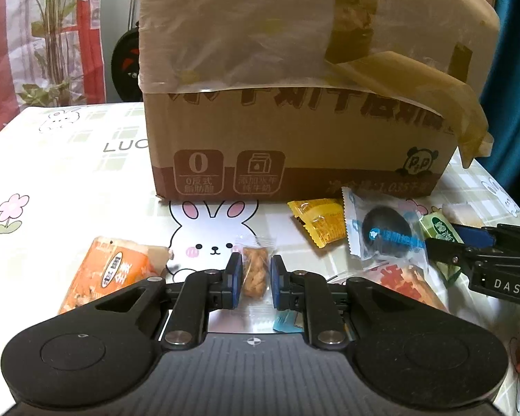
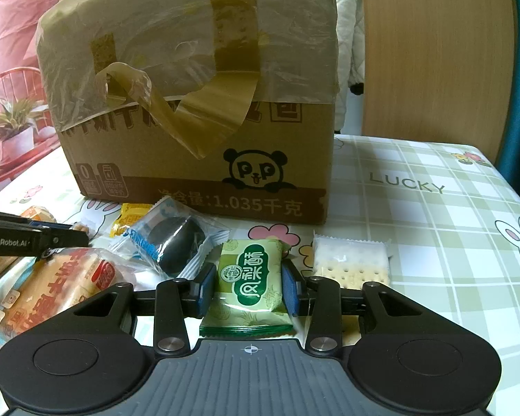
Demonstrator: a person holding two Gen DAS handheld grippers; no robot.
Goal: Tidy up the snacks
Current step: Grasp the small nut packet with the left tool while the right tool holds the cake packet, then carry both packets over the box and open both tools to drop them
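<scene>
In the left wrist view my left gripper (image 1: 254,270) is shut on a small clear packet with a brown twisted snack (image 1: 253,272), low over the table. In the right wrist view my right gripper (image 2: 249,282) is shut on a green pastry packet (image 2: 249,277). A clear packet with a black round snack (image 1: 386,234) lies between them and also shows in the right wrist view (image 2: 176,242). A yellow packet (image 1: 320,223), an orange packet (image 1: 112,274) and a cracker packet (image 2: 352,260) lie around. The cardboard box (image 1: 294,79) stands behind them.
The box (image 2: 197,104) has loose brown tape and a plastic liner folded over its rim. A large bread packet (image 2: 55,287) lies at the left of the right wrist view. The tablecloth (image 2: 433,208) stretches to the right. A wooden chair back (image 2: 436,52) stands behind.
</scene>
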